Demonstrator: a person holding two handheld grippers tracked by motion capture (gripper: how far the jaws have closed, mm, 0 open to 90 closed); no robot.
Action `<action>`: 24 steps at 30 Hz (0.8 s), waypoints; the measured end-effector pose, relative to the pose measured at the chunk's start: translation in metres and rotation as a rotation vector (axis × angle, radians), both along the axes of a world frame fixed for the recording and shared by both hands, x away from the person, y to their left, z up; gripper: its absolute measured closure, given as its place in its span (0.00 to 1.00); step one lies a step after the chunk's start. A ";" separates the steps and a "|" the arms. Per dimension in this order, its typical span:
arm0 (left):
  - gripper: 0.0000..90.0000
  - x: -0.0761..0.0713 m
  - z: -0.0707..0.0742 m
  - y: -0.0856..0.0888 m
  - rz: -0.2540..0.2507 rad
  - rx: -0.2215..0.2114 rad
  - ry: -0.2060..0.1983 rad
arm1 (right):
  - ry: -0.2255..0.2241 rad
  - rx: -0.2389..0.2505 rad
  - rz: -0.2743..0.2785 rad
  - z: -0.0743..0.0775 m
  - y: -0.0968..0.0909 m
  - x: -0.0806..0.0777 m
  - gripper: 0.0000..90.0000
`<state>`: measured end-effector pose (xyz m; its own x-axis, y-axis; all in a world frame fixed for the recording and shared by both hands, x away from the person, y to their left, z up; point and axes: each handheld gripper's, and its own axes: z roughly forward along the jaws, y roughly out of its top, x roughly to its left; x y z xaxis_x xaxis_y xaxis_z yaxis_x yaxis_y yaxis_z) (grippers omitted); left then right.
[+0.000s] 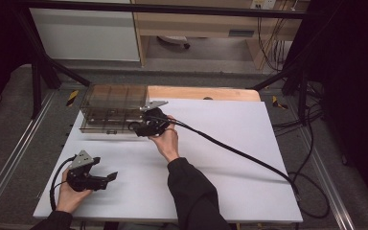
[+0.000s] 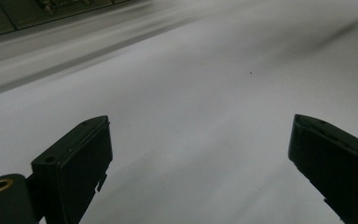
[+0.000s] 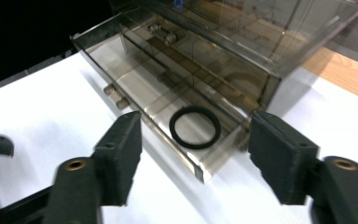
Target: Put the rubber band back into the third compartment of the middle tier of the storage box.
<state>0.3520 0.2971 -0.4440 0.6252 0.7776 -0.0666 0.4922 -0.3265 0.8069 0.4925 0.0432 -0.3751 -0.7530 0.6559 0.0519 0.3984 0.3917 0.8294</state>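
Observation:
A smoky see-through drawer box [image 1: 110, 108] stands at the back left of the white table. In the right gripper view its lowest drawer [image 3: 135, 88] is pulled out, and a black rubber ring [image 3: 195, 127] lies flat in the drawer's near corner. My right gripper [image 1: 136, 127] [image 3: 196, 136] hovers just in front of that drawer, jaws open, nothing between the pads. My left gripper [image 1: 104, 168] [image 2: 200, 135] rests near the table's front left, held by a hand, jaws wide open over bare white surface.
The white table top [image 1: 230, 143] spreads right of the box. A wooden board [image 1: 201, 92] lies along the back edge. The right gripper's black cable [image 1: 239, 153] trails across to the table's right front corner. Metal frame legs stand at both back sides.

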 end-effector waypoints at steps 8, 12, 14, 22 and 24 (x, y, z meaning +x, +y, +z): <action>0.06 0.000 0.000 0.000 0.001 0.001 0.000 | 0.022 0.004 0.006 0.004 -0.025 -0.014 0.19; 0.06 0.000 0.000 0.000 0.001 0.002 0.000 | 0.030 0.003 -0.011 0.006 -0.037 -0.019 0.12; 0.06 0.000 0.000 0.000 0.000 0.005 0.000 | 0.030 0.006 -0.014 0.007 -0.044 -0.021 0.10; 0.06 0.000 0.000 0.000 0.000 0.005 0.002 | 0.050 0.023 -0.016 0.009 -0.074 -0.031 0.04; 0.06 0.000 -0.001 0.001 0.001 0.006 0.003 | 0.055 0.023 -0.017 0.009 -0.083 -0.033 0.04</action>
<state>0.3520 0.2976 -0.4446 0.6243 0.7786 -0.0635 0.4946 -0.3311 0.8036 0.4592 -0.0403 -0.3661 -0.7371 0.6671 0.1084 0.4503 0.3652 0.8148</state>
